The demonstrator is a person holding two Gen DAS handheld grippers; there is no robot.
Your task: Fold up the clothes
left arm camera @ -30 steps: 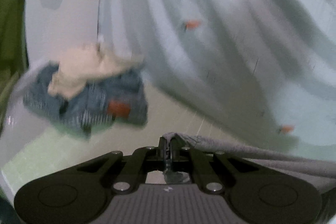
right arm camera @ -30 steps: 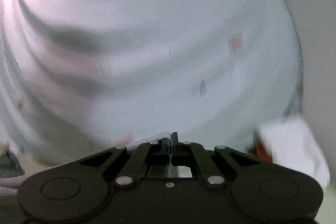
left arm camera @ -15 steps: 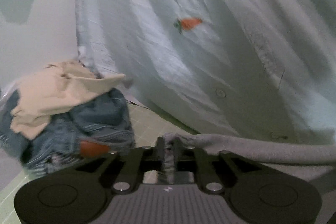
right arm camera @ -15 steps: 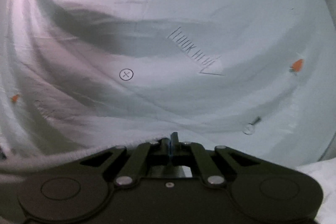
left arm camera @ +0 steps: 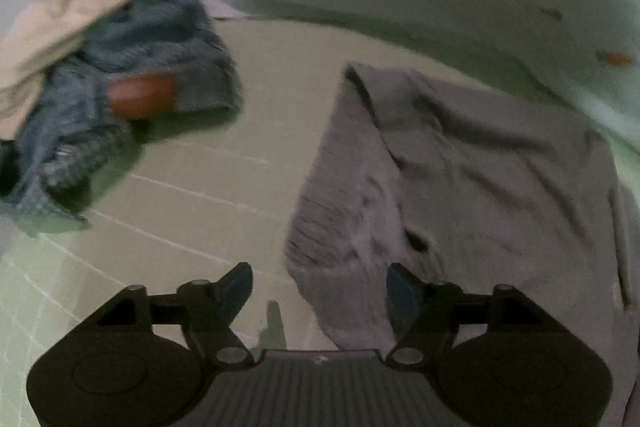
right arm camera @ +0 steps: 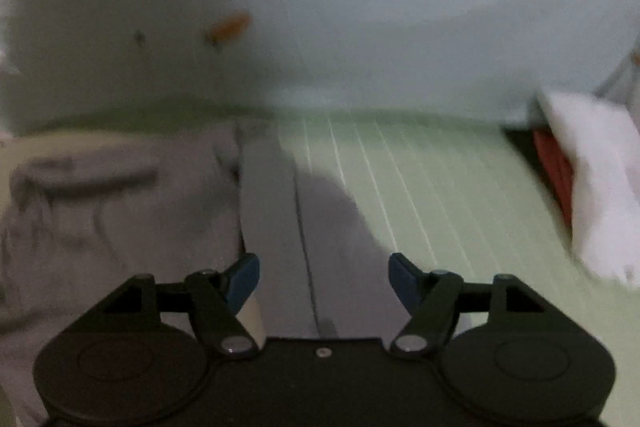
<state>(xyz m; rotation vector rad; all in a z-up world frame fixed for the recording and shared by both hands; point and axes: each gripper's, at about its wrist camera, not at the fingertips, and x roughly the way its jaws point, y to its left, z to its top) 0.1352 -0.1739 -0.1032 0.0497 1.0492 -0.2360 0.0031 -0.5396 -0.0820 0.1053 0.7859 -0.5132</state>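
Both tongs are spread, gripping nothing: the left tongs (left arm camera: 319, 289) hover over the near edge of the grey garment (left arm camera: 460, 187), the right tongs (right arm camera: 324, 281) above its flat strip. The garment lies crumpled on the pale green gridded mat (left arm camera: 192, 179) covering the table. Farther left sits a heap of blue jeans (left arm camera: 152, 67) topped by a beige garment (left arm camera: 60, 23). Beyond, a pale sheet with small orange carrot prints (right arm camera: 320, 7) hangs across the back; at far right lies a white cloth (right arm camera: 592, 179) over something red.
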